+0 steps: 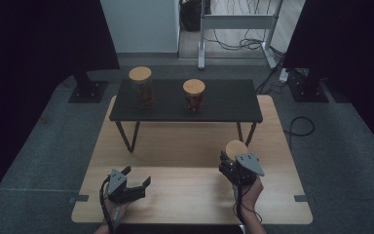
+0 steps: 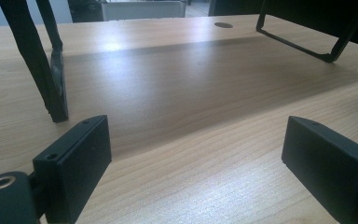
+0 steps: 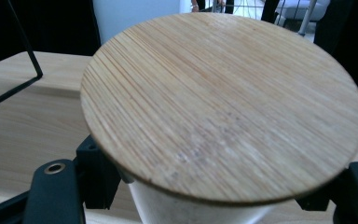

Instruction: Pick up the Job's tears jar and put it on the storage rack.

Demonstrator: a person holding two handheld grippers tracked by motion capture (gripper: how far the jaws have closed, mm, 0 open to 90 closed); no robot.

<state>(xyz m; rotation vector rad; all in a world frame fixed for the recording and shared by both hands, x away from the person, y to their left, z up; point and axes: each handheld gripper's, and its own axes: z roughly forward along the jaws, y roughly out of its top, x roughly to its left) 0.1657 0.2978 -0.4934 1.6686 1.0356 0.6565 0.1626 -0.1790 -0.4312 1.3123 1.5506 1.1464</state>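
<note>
1. Gripping the jar [image 1: 235, 149] under its bamboo lid [image 3: 223, 105], my right gripper [image 1: 230, 165] sat lower right of the high view, jaws clamped on it.
2. My left gripper [image 1: 135, 179] rested lower left, jaws apart over bare table [image 1: 185, 195].
3. 2 other jars [image 1: 141, 87] stood on the black shelf [image 1: 224, 105], upper centre.

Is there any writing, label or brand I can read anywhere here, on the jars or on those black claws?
None can be read.
Two jars on the black shelf, left jar and right jar: reddish contents or print, too small and dim to read.
Held jar's lid: bare wood grain, no text.
Left gripper and right gripper: no markings.
</note>
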